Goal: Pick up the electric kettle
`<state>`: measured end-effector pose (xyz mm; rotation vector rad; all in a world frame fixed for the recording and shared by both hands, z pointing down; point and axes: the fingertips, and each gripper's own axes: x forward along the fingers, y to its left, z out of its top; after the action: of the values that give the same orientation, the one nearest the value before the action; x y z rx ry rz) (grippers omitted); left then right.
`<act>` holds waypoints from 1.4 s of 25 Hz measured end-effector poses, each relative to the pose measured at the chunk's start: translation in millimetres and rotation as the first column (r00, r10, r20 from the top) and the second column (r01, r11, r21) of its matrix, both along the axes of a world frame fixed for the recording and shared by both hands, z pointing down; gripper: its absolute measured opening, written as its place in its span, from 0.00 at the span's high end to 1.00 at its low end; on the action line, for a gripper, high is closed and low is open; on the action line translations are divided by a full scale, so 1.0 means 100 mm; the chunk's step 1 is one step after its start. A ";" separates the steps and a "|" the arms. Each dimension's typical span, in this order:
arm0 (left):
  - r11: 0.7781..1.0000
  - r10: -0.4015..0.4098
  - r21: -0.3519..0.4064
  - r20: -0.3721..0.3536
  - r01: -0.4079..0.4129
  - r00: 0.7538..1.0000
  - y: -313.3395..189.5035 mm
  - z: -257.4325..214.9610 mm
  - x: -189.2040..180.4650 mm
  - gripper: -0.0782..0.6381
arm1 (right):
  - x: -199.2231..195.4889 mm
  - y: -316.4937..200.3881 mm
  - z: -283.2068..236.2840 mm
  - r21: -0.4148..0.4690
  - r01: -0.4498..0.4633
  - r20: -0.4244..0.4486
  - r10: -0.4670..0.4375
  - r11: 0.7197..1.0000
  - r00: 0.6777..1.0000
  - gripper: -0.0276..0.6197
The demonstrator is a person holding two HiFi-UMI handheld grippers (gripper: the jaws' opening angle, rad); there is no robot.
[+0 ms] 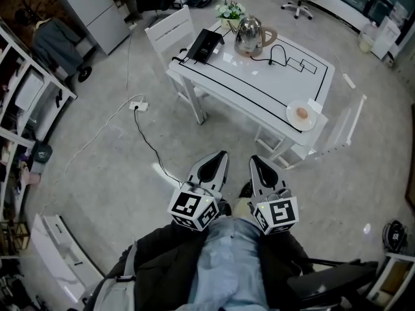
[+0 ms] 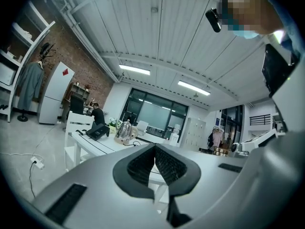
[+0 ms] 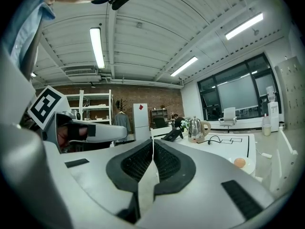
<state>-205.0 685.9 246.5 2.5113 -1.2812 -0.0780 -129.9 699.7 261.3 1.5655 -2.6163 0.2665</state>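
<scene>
A shiny steel electric kettle (image 1: 249, 36) with a beige handle stands at the far end of the white table (image 1: 259, 89), its black cord trailing across the top. It shows small in the left gripper view (image 2: 125, 131) and in the right gripper view (image 3: 195, 128). My left gripper (image 1: 224, 154) and right gripper (image 1: 253, 159) are both shut and empty, held side by side low in the head view, well short of the table. Their jaws meet with nothing between them.
A black box (image 1: 205, 45) and a small flower pot (image 1: 230, 10) sit beside the kettle. A plate with an egg (image 1: 301, 114) lies at the table's near corner. White chairs (image 1: 170, 32) (image 1: 337, 135) flank the table. A power strip with cable (image 1: 138, 106) crosses the floor. Shelving (image 1: 26, 109) lines the left.
</scene>
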 end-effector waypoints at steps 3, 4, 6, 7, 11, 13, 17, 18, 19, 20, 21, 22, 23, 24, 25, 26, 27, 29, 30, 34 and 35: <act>1.000 0.002 -0.018 0.010 -0.002 1.000 -0.32 0.11 0.10 0.88 | 0.12 -0.34 0.09 -0.008 -0.012 0.003 0.012 1.000 1.000 0.93; 1.000 0.001 -0.025 0.013 0.000 1.000 -0.44 0.15 0.13 0.88 | 0.16 -0.47 0.12 -0.010 -0.012 0.002 0.012 1.000 1.000 0.93; 0.999 0.000 -0.039 0.021 0.001 1.000 -0.67 0.22 0.18 0.88 | 0.21 -0.70 0.19 -0.015 -0.004 0.000 0.004 1.000 1.000 0.93; 0.999 0.001 -0.044 0.026 0.000 1.000 -0.78 0.26 0.22 0.88 | 0.25 -0.82 0.22 -0.018 -0.002 0.001 0.002 1.000 1.000 0.93; 0.998 0.000 -0.069 0.034 0.002 0.999 -1.48 0.27 0.43 0.88 | 0.44 -1.52 0.17 -0.040 -0.008 0.018 0.008 0.999 1.000 0.93; 0.997 0.006 -0.076 0.039 -0.003 0.999 -1.80 0.28 0.60 0.88 | 0.60 -1.86 0.20 -0.041 -0.003 0.021 0.004 0.999 1.000 0.93; 0.997 0.013 -0.082 0.056 -0.009 0.998 -2.36 0.35 0.98 0.88 | 0.98 -2.42 0.30 -0.036 0.004 0.034 -0.003 0.999 0.999 0.93; 0.997 0.013 -0.082 0.062 -0.008 0.998 -2.50 0.41 1.11 0.88 | 1.12 -2.56 0.36 -0.034 0.003 0.040 -0.001 0.999 0.999 0.93; 0.997 0.013 -0.081 0.068 -0.007 0.998 -2.64 0.48 1.25 0.88 | 1.26 -2.69 0.43 -0.031 0.001 0.046 0.000 1.000 0.999 0.93; 0.997 0.013 -0.079 0.073 -0.007 0.997 -2.76 0.53 1.38 0.88 | 1.40 -2.82 0.48 -0.028 -0.001 0.051 0.002 1.000 0.999 0.93; 0.997 0.014 -0.075 0.078 -0.008 0.997 -2.88 0.54 1.50 0.88 | 1.52 -2.94 0.49 -0.024 -0.003 0.055 0.004 1.000 0.998 0.93; 0.997 0.015 -0.071 0.083 -0.010 0.996 -2.98 0.49 1.58 0.88 | 1.61 -3.04 0.45 -0.019 -0.005 0.059 0.006 1.000 0.998 0.93; 0.998 0.017 -0.066 0.087 -0.012 0.996 -3.07 0.41 1.66 0.88 | 1.69 -3.14 0.38 -0.013 -0.006 0.062 0.007 1.000 0.998 0.93; 0.998 0.018 -0.059 0.090 -0.013 0.996 -3.16 0.34 1.73 0.88 | 1.76 -3.23 0.30 -0.007 -0.006 0.065 0.007 1.000 0.998 0.93; 0.999 0.019 -0.052 0.093 -0.014 0.995 -3.25 0.28 1.82 0.88 | 1.85 -3.33 0.24 0.001 -0.006 0.068 0.006 1.000 0.998 0.93; 0.999 0.017 -0.043 0.096 -0.013 0.995 -3.34 0.24 1.91 0.88 | 1.93 -3.42 0.21 0.009 -0.004 0.069 0.003 1.000 0.998 0.93; 0.999 0.015 -0.034 0.097 -0.012 0.995 -3.42 0.22 2.00 0.88 | 2.02 -3.50 0.19 0.017 -0.001 0.071 0.000 1.000 0.998 0.93; 1.000 0.010 -0.017 0.099 -0.008 0.995 -3.57 0.18 2.18 0.88 | 2.19 -3.66 0.16 0.034 0.006 0.071 -0.009 0.999 0.997 0.93; 1.000 0.008 -0.012 0.100 -0.007 0.995 -3.63 0.16 2.25 0.88 | 2.26 -3.73 0.14 0.040 0.009 0.072 -0.012 0.999 0.997 0.93; 1.000 -0.007 -0.004 0.106 0.008 0.994 -3.81 0.05 2.37 0.88 | 2.40 -3.93 0.02 0.053 0.019 0.078 -0.023 0.998 0.997 0.93; 1.000 -0.011 -0.001 0.108 0.011 0.994 -3.84 0.03 2.39 0.88 | 2.42 -3.96 0.01 0.054 0.022 0.079 -0.026 0.998 0.996 0.93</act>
<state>34.1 302.3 249.7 2.5378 -1.3360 0.0571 112.5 304.0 262.3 1.5700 -2.7228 0.2656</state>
